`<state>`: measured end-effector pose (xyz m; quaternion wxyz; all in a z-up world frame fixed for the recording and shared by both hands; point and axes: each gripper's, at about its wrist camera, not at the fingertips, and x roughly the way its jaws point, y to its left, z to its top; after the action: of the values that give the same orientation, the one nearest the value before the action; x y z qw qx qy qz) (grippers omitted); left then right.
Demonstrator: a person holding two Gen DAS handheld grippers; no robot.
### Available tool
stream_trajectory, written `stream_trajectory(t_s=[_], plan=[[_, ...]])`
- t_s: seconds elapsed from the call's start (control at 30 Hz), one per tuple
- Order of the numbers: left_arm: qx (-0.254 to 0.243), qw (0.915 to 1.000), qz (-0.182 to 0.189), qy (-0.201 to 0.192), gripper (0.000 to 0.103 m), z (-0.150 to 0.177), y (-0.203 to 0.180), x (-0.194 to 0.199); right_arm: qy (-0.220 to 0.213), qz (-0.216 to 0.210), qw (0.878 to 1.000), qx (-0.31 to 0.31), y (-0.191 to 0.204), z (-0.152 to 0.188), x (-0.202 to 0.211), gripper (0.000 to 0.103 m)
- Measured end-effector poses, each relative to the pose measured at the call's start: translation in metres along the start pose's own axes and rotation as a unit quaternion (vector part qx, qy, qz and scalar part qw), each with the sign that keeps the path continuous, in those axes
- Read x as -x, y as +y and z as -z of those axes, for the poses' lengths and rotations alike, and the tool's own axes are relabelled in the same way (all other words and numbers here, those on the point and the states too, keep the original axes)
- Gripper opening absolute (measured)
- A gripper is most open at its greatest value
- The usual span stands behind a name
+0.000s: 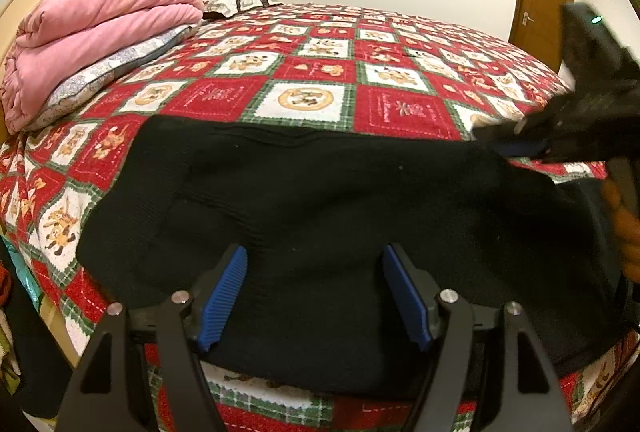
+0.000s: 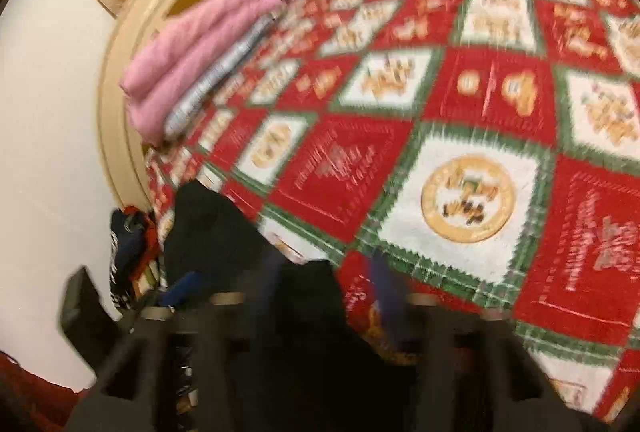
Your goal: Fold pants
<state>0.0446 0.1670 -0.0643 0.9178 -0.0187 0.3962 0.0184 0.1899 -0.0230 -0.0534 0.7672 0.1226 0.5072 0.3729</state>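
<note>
Red-and-green patchwork bedspread (image 1: 312, 71) covers the bed, and the black pants (image 1: 320, 199) lie spread across its near edge. Soft, limp knit, I judge: light, sagging unless pinched at an edge. Left claw (image 1: 314, 296) hovers with jaws wide apart, holding nothing. Right claw (image 1: 520, 147) sits at the pants' far corner, jaws narrowed; blur hides whether it grips.

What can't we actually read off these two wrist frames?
- Right tongs, right wrist view: motion blur smears the pads; grip on the black pants unclear.
- Right tongs, left wrist view: blurred, at the pants' far corner; contact unreadable.
- Pants, left wrist view: black on black, folds and legs indistinct; the near edge sits behind the left tongs.
- Clothes pile, right wrist view: blurred, items unidentifiable.
</note>
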Motion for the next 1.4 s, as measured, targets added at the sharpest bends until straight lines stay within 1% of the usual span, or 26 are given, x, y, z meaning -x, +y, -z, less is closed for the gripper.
stream_trajectory(t_s=[0.03,0.13,0.3,0.33,0.47,0.5,0.57,0.6,0.63,0.7,0.73,0.83,0.9,0.97,1.0,1.03,1.07,1.1,1.13,1.2,1.23,1.27,1.3,1.33,1.37,1.4], plan=[[0.000,1.0000,0.000,0.000,0.074,0.000,0.000,0.000,0.006,0.008,1.000,0.005,0.001,0.001,-0.005,0.024],[0.000,1.0000,-0.001,0.000,0.075,0.000,0.000,0.000,0.008,0.050,0.997,0.065,0.022,0.008,-0.007,0.023],[0.000,1.0000,-0.001,-0.001,0.075,0.001,0.000,0.000,0.020,0.106,0.985,0.132,0.046,0.020,-0.011,0.011],[0.000,1.0000,-0.001,-0.001,0.075,0.001,0.000,0.000,0.020,0.112,0.985,0.133,0.048,0.019,-0.010,0.010],[-0.001,1.0000,-0.001,-0.003,0.075,0.000,-0.001,0.000,-0.033,0.131,0.984,0.113,0.043,0.006,0.004,0.007],[-0.003,1.0000,-0.004,-0.002,0.075,0.001,-0.001,-0.001,-0.038,0.135,0.985,0.105,0.040,0.002,0.003,0.000],[-0.006,1.0000,-0.004,-0.003,0.075,0.001,-0.002,-0.001,-0.052,0.209,0.970,0.114,0.031,0.001,-0.006,0.000],[-0.006,1.0000,-0.003,-0.004,0.076,0.001,-0.002,-0.001,-0.039,0.200,0.974,0.098,0.022,0.000,-0.012,0.000],[-0.006,1.0000,-0.001,-0.004,0.076,0.001,-0.002,0.000,-0.042,0.175,0.981,0.069,0.012,0.000,-0.011,0.000],[-0.004,1.0000,0.002,-0.006,0.076,0.001,-0.001,-0.001,-0.071,0.141,0.987,0.030,0.005,-0.002,0.010,0.000],[-0.005,1.0000,0.000,-0.008,0.077,0.002,-0.002,-0.001,-0.091,0.138,0.986,0.016,0.004,-0.001,0.022,0.000],[-0.003,1.0000,-0.004,-0.007,0.078,0.003,-0.003,-0.001,-0.157,0.147,0.976,-0.023,-0.005,0.006,0.074,0.001],[-0.001,1.0000,-0.003,-0.003,0.078,0.001,-0.004,-0.001,-0.187,0.146,0.970,-0.048,-0.019,0.012,0.108,0.001],[0.001,1.0000,-0.003,-0.002,0.078,0.001,-0.003,-0.001,-0.217,0.168,0.958,-0.087,-0.040,0.021,0.148,0.003],[0.002,1.0000,-0.004,-0.001,0.078,0.000,-0.004,-0.001,-0.224,0.181,0.951,-0.112,-0.056,0.024,0.167,0.014],[0.003,1.0000,-0.005,0.000,0.078,0.001,-0.003,-0.001,-0.226,0.187,0.946,-0.137,-0.070,0.027,0.181,0.026],[0.003,1.0000,-0.006,0.001,0.078,0.000,-0.004,-0.001,-0.230,0.186,0.940,-0.172,-0.091,0.032,0.197,0.056],[0.004,1.0000,-0.006,0.002,0.078,0.000,-0.003,-0.002,-0.240,0.180,0.932,-0.203,-0.109,0.037,0.210,0.068],[0.004,1.0000,-0.005,0.003,0.078,0.000,-0.002,-0.002,-0.259,0.173,0.917,-0.248,-0.135,0.047,0.231,0.068],[0.004,1.0000,-0.006,0.002,0.078,0.000,-0.003,-0.002,-0.277,0.186,0.893,-0.301,-0.166,0.060,0.259,0.068],[0.004,1.0000,-0.006,0.002,0.079,0.000,-0.003,-0.002,-0.292,0.208,0.879,-0.315,-0.180,0.066,0.277,0.068],[0.004,1.0000,-0.007,0.003,0.079,0.000,-0.002,-0.003,-0.298,0.233,0.870,-0.316,-0.186,0.067,0.285,0.068],[0.004,1.0000,-0.008,0.003,0.079,0.000,-0.002,-0.003,-0.295,0.275,0.859,-0.316,-0.194,0.067,0.294,0.068],[0.005,0.9999,-0.010,0.003,0.080,0.000,-0.002,-0.004,-0.277,0.317,0.851,-0.315,-0.202,0.063,0.299,0.068],[0.006,0.9999,-0.010,0.003,0.080,0.000,-0.002,-0.004,-0.261,0.340,0.848,-0.312,-0.211,0.059,0.301,0.068],[0.007,0.9999,-0.011,0.003,0.080,0.000,-0.003,-0.004,-0.245,0.352,0.849,-0.308,-0.220,0.054,0.300,0.068]])
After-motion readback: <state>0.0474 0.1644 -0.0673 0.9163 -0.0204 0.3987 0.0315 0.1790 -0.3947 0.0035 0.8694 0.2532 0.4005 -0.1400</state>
